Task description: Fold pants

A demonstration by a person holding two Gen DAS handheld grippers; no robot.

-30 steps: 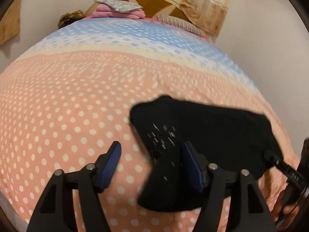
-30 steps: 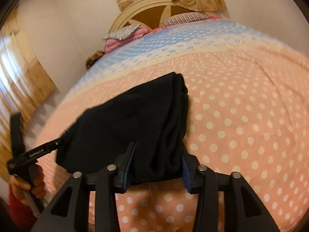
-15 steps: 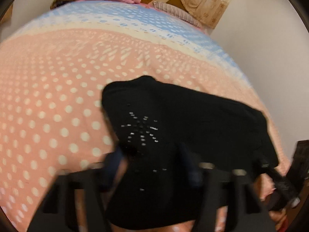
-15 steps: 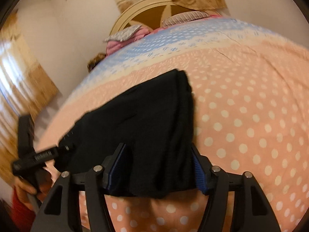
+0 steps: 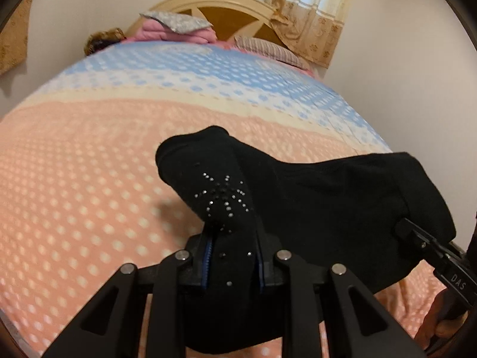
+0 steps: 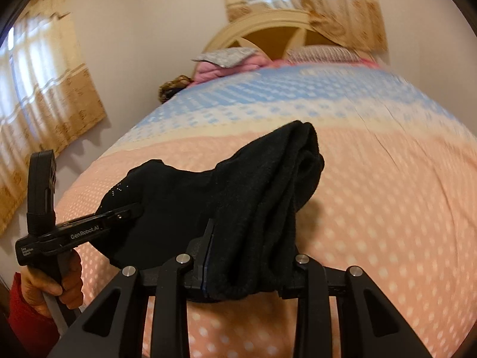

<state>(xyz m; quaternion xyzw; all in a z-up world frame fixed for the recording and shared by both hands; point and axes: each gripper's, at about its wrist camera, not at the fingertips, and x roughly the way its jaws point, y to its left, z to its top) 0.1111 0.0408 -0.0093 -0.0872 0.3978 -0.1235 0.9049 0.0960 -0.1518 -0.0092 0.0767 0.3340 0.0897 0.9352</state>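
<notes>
Black gripper (image 5: 232, 264), red sleeve (image 6: 22, 313)

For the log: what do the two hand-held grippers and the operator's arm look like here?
Both are matte black plastic linkages with silver pivot pins and blue finger pads. The left hand-held gripper carries white "GenRobot.AI" lettering on its side; the right hand-held gripper shows "DAS". The bare left hand emerges from a red sleeve.

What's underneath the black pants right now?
Under the black pants, held by the left gripper and right gripper, lies the dotted peach bedspread. The patch directly beneath is hidden.
</notes>
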